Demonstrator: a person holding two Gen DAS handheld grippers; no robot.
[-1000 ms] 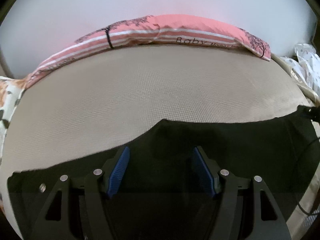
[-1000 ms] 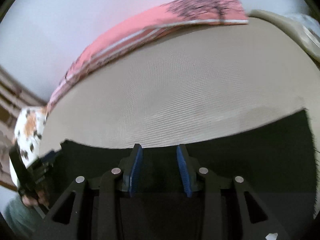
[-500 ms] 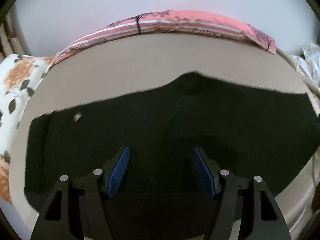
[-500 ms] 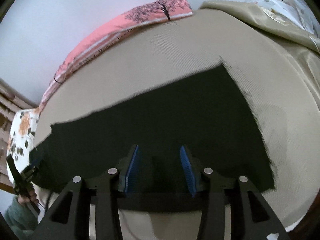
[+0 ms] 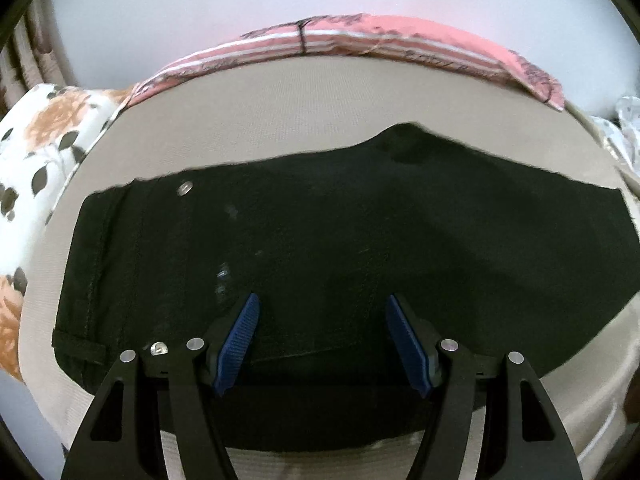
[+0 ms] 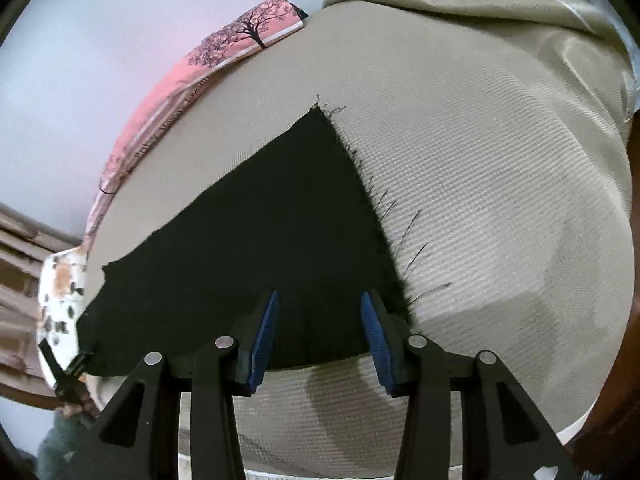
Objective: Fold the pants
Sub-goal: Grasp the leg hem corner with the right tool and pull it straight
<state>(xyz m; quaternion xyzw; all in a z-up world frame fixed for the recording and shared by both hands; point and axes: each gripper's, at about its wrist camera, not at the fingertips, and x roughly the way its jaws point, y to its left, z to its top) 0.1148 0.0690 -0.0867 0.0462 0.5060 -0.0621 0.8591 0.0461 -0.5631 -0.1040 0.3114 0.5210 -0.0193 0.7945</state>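
Black pants [image 5: 360, 220] lie flat across a beige bed [image 5: 280, 112]. Their waistband [image 5: 96, 260] with a metal button [image 5: 184, 189] is at the left in the left wrist view. My left gripper [image 5: 321, 300] hovers over the waist end, open, with nothing between its blue pads. In the right wrist view the pants [image 6: 280, 220] end in a frayed hem [image 6: 380, 208]. My right gripper [image 6: 320, 295] is over that end near its front corner, jaws apart and not pressing on the cloth. The left gripper [image 6: 66, 372] shows small at the far left.
A pink striped pillow [image 5: 400, 36] lies along the bed's far edge against a pale wall. A floral pillow [image 5: 36, 140] sits at the left end. Shiny beige fabric [image 6: 500, 12] is bunched at the far right. A brown wooden edge [image 6: 624, 360] borders the bed's right side.
Both grippers drew back toward the near side, so much more of the pants shows. The right gripper also swung toward the frayed hem and rolled; its jaws stand slightly wider.
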